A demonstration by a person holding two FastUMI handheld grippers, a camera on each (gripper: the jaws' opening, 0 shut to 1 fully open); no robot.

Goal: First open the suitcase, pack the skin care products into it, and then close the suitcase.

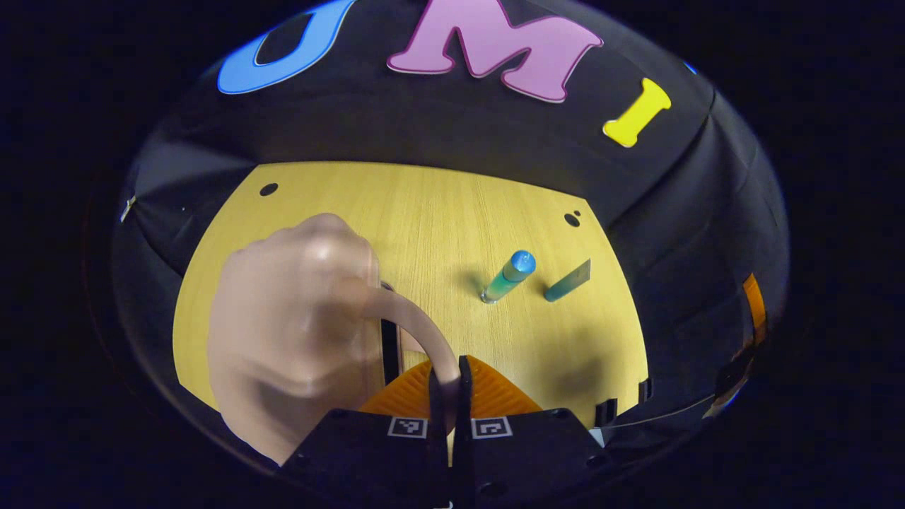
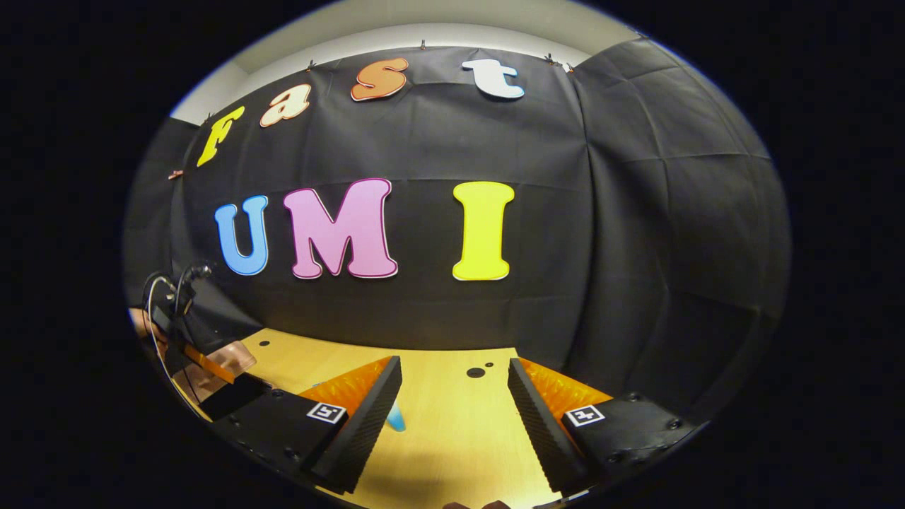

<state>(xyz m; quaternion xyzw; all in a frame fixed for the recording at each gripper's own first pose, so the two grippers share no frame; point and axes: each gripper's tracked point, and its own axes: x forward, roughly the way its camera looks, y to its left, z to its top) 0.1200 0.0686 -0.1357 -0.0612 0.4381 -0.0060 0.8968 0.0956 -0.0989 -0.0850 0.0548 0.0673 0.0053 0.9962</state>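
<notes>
Left gripper [image 1: 452, 396]: fingers are pressed together on the thin curved handle [image 1: 424, 332] of a blurred pale pink suitcase [image 1: 297, 332].
Right gripper [image 2: 452, 417]: fingers are held apart, nothing between them.
Products: a blue-capped clear tube [image 1: 508, 277] and a flat teal tube [image 1: 568, 281] lie on the yellow wooden table [image 1: 438, 212], apart from the case.
Advice: the handle should be kept firmly pinched and lifted steadily.

We are seeing each claw carrying black housing with small square black-and-white markers: the left claw [image 1: 452, 396] showing ribbed fingers, the right claw [image 2: 452, 417] showing screws on its housing and ridged inner faces.
</notes>
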